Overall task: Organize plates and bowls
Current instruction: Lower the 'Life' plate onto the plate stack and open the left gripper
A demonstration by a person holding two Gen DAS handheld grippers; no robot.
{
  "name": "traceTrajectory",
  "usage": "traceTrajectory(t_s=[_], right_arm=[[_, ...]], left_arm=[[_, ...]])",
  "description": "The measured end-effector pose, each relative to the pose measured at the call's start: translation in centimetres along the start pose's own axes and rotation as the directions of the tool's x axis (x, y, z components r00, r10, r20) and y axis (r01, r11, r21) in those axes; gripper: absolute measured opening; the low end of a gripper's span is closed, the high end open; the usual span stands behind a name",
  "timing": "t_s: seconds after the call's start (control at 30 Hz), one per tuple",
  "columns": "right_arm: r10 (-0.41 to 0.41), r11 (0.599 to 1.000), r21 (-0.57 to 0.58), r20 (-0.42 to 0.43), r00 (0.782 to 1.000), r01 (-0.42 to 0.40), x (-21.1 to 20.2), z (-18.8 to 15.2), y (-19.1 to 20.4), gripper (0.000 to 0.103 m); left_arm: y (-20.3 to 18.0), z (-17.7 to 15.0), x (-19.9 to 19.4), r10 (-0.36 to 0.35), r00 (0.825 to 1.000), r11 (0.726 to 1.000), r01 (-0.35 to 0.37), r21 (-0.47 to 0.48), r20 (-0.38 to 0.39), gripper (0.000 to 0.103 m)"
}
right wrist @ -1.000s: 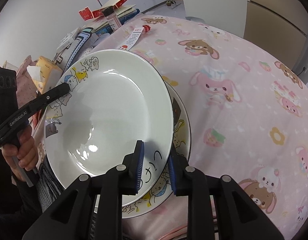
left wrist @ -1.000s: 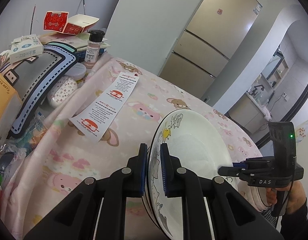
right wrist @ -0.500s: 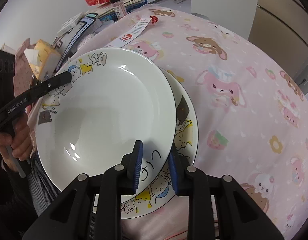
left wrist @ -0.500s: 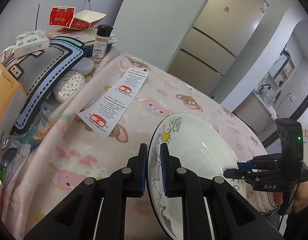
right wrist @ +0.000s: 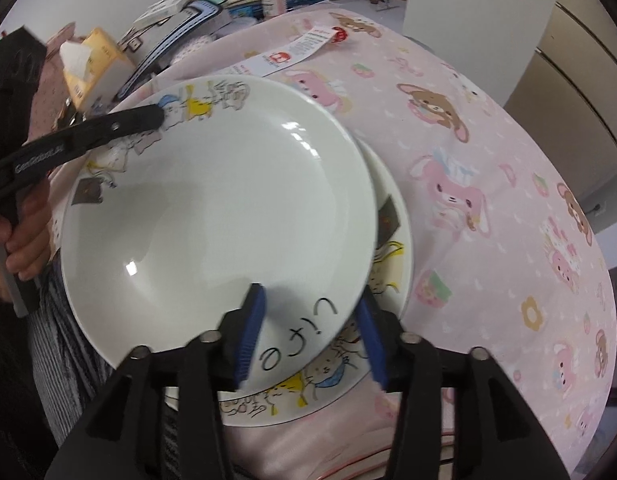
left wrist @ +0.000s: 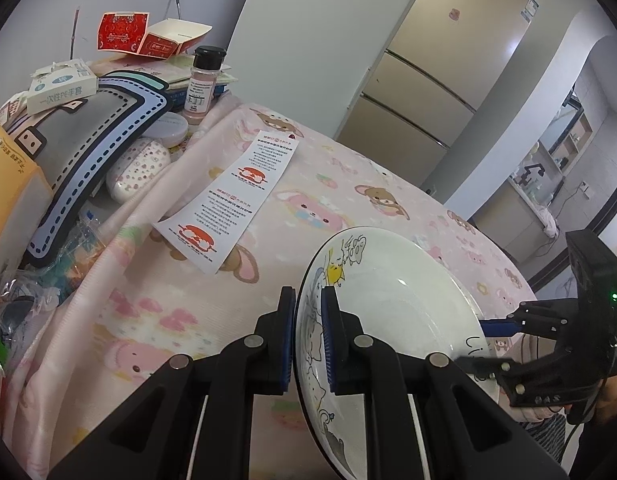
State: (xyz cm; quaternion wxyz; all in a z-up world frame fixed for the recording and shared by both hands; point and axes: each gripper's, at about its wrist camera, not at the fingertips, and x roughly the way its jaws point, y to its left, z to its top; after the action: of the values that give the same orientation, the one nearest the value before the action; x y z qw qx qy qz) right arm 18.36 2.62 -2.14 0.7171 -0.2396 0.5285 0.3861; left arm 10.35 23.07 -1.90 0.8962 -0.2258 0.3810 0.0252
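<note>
Lower centre, left wrist view: left claw (left wrist: 308,332) clamped on the rim of the upper plate (left wrist: 392,312), seen nearly edge-on; right claw (left wrist: 474,346) at right; leaflet (left wrist: 232,196) on the pink worktop (left wrist: 148,308).

Right wrist view, lower centre: right claw (right wrist: 310,330), its jaws just opening, pads apart astride the upper plate's (right wrist: 212,216) rim; only here, a lower plate (right wrist: 388,300) appears beneath; left claw (right wrist: 158,118) at upper left.
</note>
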Motion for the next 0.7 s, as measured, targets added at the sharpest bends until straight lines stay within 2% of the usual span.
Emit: traceTrajectory(t_s=[0.07,0.13,0.2,0.4,0.53,0.63,0.7], right_arm=[[-0.019,0.999,-0.031,-0.010,1.000,0.019,-0.1,-0.1,0.6,0.061],[-0.067,0.995,-0.080,-0.020,0.998,0.065,-0.3,-0.2,1.3,0.066],[-0.120,0.986,-0.114,-0.011,0.993,0.118,-0.8,-0.4,1.7,0.075],[-0.250,0.954,-0.156,0.054,0.967,0.256,-3.3,-1.0,2.0,0.081],[-0.245,0.958,-0.122,0.117,0.963,0.258,-4.8,-1.8,1.7,0.084],[-0.245,0.963,-0.067,0.183,0.952,0.261,-5.9,-2.9,1.3,0.095],[-0.266,0.958,-0.040,0.236,0.935,0.283,-6.5,-4.0,1.2,0.101]], left_arm=[[-0.1,-0.1,0.2,0.003,1.000,1.000,-0.003,0.007,-0.007,0.013],[-0.4,-0.2,0.4,0.009,1.000,1.000,-0.009,0.022,-0.011,0.013],[-0.6,-0.2,0.6,0.002,1.000,1.000,-0.002,0.029,-0.018,0.013],[-1.8,-0.5,0.8,0.007,1.000,0.996,-0.005,0.084,-0.016,0.013],[-2.1,-0.6,0.8,0.035,0.999,0.994,-0.033,0.103,-0.009,0.013],[-2.5,-0.7,0.7,0.052,0.999,0.991,-0.053,0.121,0.006,0.013],[-3.2,-0.8,0.4,0.084,0.996,0.984,-0.089,0.151,0.035,0.013]])
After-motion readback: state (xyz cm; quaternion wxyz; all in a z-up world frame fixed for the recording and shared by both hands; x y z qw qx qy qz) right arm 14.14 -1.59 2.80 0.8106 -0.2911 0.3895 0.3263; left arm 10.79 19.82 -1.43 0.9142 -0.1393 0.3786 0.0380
